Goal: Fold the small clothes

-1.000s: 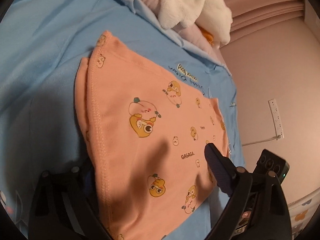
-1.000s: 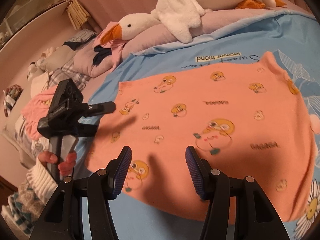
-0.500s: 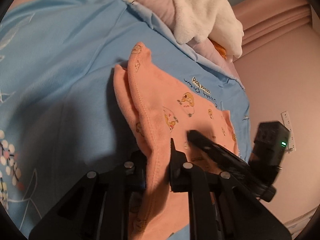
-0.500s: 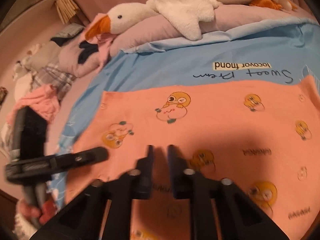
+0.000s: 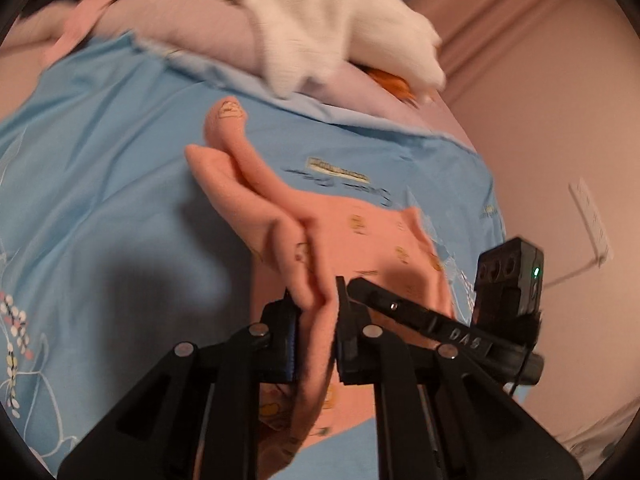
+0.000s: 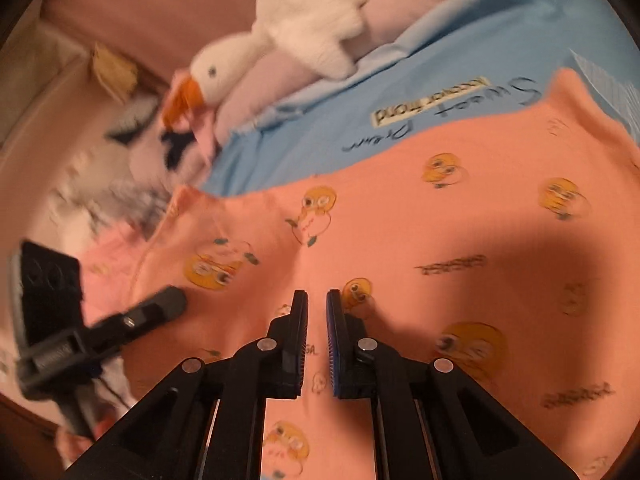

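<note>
A small orange garment (image 5: 360, 236) printed with yellow ducks lies on a blue bedsheet (image 5: 100, 184). My left gripper (image 5: 316, 300) is shut on a bunched edge of the garment and holds it lifted off the sheet. The garment also fills the right wrist view (image 6: 440, 232). My right gripper (image 6: 316, 312) is shut with a narrow gap between its pads, over the garment's cloth; whether cloth is pinched between them is hidden. The right gripper shows in the left wrist view (image 5: 360, 286), close beside the left one, and the left gripper shows in the right wrist view (image 6: 176, 300).
A white plush goose (image 6: 304, 28) lies on a pink pillow (image 5: 192, 28) at the head of the bed. A heap of clothes (image 6: 116, 184) sits beyond the bed's edge. A pink wall with a socket strip (image 5: 592, 220) lies to the right.
Both grippers closed from wide open. The left one took hold of the garment's edge and lifted it, and the cloth now bunches up. The right gripper came down onto the garment.
</note>
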Motion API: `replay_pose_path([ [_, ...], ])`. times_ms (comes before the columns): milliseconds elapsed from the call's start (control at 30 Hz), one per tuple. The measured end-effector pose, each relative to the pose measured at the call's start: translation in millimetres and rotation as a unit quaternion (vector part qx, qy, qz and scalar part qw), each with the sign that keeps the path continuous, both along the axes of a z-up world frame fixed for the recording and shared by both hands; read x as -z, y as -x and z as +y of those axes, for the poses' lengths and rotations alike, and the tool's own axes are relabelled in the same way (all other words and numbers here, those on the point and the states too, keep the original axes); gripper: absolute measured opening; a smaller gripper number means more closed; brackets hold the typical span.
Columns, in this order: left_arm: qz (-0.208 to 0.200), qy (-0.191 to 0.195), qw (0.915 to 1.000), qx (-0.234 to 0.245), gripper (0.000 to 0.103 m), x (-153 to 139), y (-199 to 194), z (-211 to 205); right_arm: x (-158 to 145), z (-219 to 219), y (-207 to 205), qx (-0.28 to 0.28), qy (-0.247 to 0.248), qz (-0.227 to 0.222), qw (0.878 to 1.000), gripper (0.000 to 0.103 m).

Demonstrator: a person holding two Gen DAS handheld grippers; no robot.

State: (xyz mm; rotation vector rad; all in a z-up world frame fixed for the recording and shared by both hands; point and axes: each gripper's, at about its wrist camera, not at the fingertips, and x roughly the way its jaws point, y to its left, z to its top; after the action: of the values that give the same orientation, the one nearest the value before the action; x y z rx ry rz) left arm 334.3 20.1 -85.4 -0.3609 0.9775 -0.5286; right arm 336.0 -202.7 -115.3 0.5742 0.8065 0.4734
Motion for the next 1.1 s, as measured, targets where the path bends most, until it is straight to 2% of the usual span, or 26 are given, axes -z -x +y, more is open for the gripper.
replay_pose_path([
  [33,-0.007,-0.014,0.9998,0.009,0.013,-3.5,2.6,-15.5,-2.2,-12.0,5.0,0.0,-0.027,-0.007,1.0,0.008],
  [100,-0.017,-0.032,0.999,0.027,0.014,-6.8,4.1,-43.0,-4.4,-30.6,12.6,0.003,-0.077,-0.016,0.997,0.023],
  [133,-0.021,-0.037,0.9985,0.034,0.014,-7.0,4.7,-52.6,-2.6,-41.8,16.7,0.007,-0.116,-0.018,0.993,0.048],
  [167,-0.025,-0.045,0.9978,0.043,0.014,-6.6,5.0,-66.3,0.5,-51.6,19.5,0.011,-0.148,-0.015,0.989,0.067],
  [233,-0.027,-0.064,0.9962,0.052,0.015,1.4,5.2,-93.3,8.0,-63.9,22.2,0.013,-0.202,-0.007,0.979,0.069],
  [267,-0.023,-0.068,0.9959,0.055,0.022,7.8,2.6,-100.9,12.3,-69.4,21.6,0.014,-0.23,-0.004,0.973,0.069],
  [333,0.0,-0.066,0.9958,0.063,0.041,28.1,-3.3,-116.1,18.9,-83.1,21.1,0.032,-0.273,-0.001,0.962,0.069],
  [367,0.02,-0.049,0.9963,0.067,0.055,38.9,-4.3,-118.7,22.5,-88.5,22.3,0.041,-0.281,0.001,0.959,0.069],
  [400,0.042,-0.024,0.9962,0.073,0.061,49.4,-5.2,-118.8,24.9,-90.7,20.9,0.046,-0.276,0.008,0.96,0.069],
  [467,0.053,-0.001,0.9958,0.075,0.062,56.7,-3.1,-112.3,27.1,-89.2,14.9,0.049,-0.247,0.032,0.967,0.069],
  [533,0.048,0.004,0.9961,0.075,0.064,52.7,3.3,-100.1,25.2,-83.6,12.5,0.041,-0.227,0.035,0.972,0.069],
  [600,0.036,-0.004,0.9974,0.062,0.08,45.5,14.7,-78.6,19.5,-77.4,10.5,0.035,-0.201,0.034,0.978,0.069],
  [667,0.025,-0.006,0.9988,0.042,0.083,41.1,28.7,-55.7,15.1,-71.5,7.6,0.031,-0.167,0.029,0.985,0.067],
  [700,0.024,0.001,0.9992,0.033,0.083,39.6,34.9,-40.4,13.6,-66.9,5.1,0.029,-0.142,0.029,0.989,0.064],
  [800,0.04,0.007,0.9991,-0.01,0.083,46.2,47.8,-1.1,12.6,-50.3,0.1,0.032,-0.054,0.026,0.998,0.043],
  [867,0.05,0.014,0.9981,-0.034,0.083,52.6,52.9,13.4,9.6,-40.0,-0.7,0.041,0.002,0.017,0.999,0.019],
  [967,0.081,0.034,0.9941,-0.063,0.083,65.6,55.1,31.4,7.0,-38.5,4.1,0.057,0.036,-0.007,0.998,0.009],
  [1100,0.088,0.038,0.9931,-0.068,0.083,70.6,60.9,37.8,-21.1,-46.1,13.4,0.06,0.074,-0.037,0.995,0.009],
])
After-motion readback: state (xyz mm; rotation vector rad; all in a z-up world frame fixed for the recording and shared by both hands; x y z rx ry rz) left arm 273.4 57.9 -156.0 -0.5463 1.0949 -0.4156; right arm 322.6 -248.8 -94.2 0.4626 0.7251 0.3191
